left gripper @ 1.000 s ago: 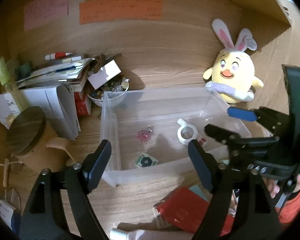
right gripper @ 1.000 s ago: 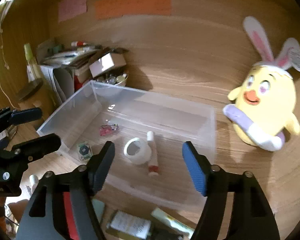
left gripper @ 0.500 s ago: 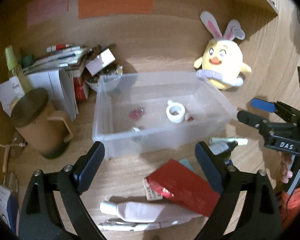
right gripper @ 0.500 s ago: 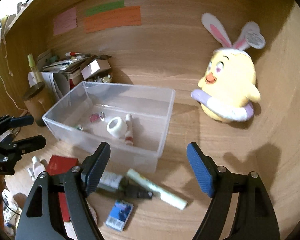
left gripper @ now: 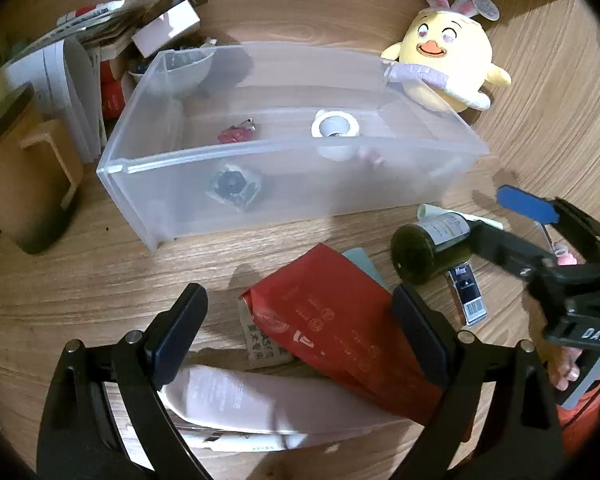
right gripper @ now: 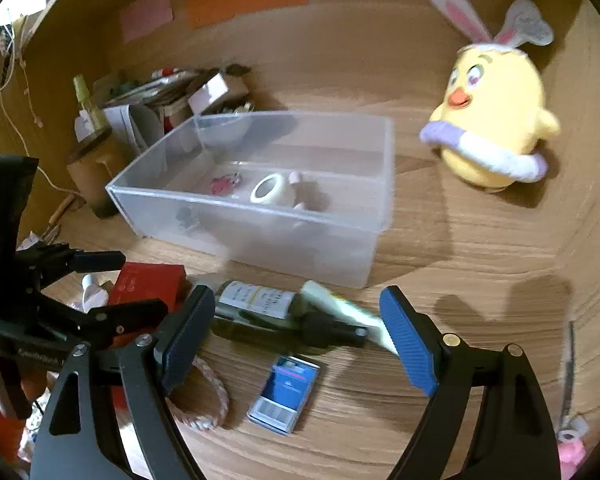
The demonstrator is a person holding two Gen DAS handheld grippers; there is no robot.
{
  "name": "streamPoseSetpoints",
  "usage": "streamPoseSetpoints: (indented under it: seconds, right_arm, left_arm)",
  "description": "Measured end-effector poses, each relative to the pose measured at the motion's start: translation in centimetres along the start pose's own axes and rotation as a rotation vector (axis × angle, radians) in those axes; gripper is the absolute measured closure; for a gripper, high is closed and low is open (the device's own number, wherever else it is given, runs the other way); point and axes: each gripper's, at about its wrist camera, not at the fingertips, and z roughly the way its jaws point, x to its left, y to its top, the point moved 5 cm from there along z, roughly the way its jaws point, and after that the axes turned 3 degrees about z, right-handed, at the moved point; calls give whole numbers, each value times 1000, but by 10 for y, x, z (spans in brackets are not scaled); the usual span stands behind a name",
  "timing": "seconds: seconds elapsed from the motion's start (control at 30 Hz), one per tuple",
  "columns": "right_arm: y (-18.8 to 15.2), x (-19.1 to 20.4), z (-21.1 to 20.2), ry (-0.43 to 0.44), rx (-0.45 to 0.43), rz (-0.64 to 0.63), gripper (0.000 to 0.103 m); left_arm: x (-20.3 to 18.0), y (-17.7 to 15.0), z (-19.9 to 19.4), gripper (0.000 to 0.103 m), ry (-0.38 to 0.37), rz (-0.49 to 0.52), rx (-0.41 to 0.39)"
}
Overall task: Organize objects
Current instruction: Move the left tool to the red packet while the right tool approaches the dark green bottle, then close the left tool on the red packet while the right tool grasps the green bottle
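Observation:
A clear plastic bin (left gripper: 240, 146) (right gripper: 260, 232) holds a white tape roll (left gripper: 334, 126) (right gripper: 268, 188), a pink trinket (left gripper: 236, 134) and a dark packet (left gripper: 232, 186). In front of it lie a red pouch (left gripper: 332, 320) (right gripper: 148, 284), a dark green bottle (left gripper: 428, 248) (right gripper: 256, 308), a pale green tube (right gripper: 340, 308), a small blue box (right gripper: 288, 392) and a pale pink tube (left gripper: 236, 400). My left gripper (left gripper: 296, 320) (right gripper: 136, 282) hangs open over the red pouch. My right gripper (right gripper: 296, 320) (left gripper: 496, 220) is opening over the bottle, its pads clear of it.
A yellow bunny-eared plush (left gripper: 444, 56) (right gripper: 496, 120) stands right of the bin. A brown lidded mug (left gripper: 24, 172), papers and a bowl crowd the left back corner. A rope ring (right gripper: 208, 404) and a white pen (left gripper: 240, 444) lie near the front edge.
Both grippers have drawn back from above the bin and sunk toward the loose items in front of it. Their jaws stand wider than before.

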Motion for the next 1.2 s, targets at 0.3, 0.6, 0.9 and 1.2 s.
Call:
streamPoseSetpoints:
  seconds: [0.3, 0.6, 0.9, 1.2]
  right_arm:
    - [-9, 15, 29, -19, 64, -43, 21]
    - [-9, 8, 35, -20, 65, -12, 38]
    - [-12, 13, 36, -31, 59, -47, 54]
    - [-9, 13, 27, -32, 24, -43, 59]
  left_arm:
    - [14, -5, -5, 9, 32, 9, 3]
    - [2, 4, 10, 9, 27, 77, 24]
    - [6, -1, 11, 33, -26, 37, -12]
    - [6, 9, -11, 61, -20, 56, -114]
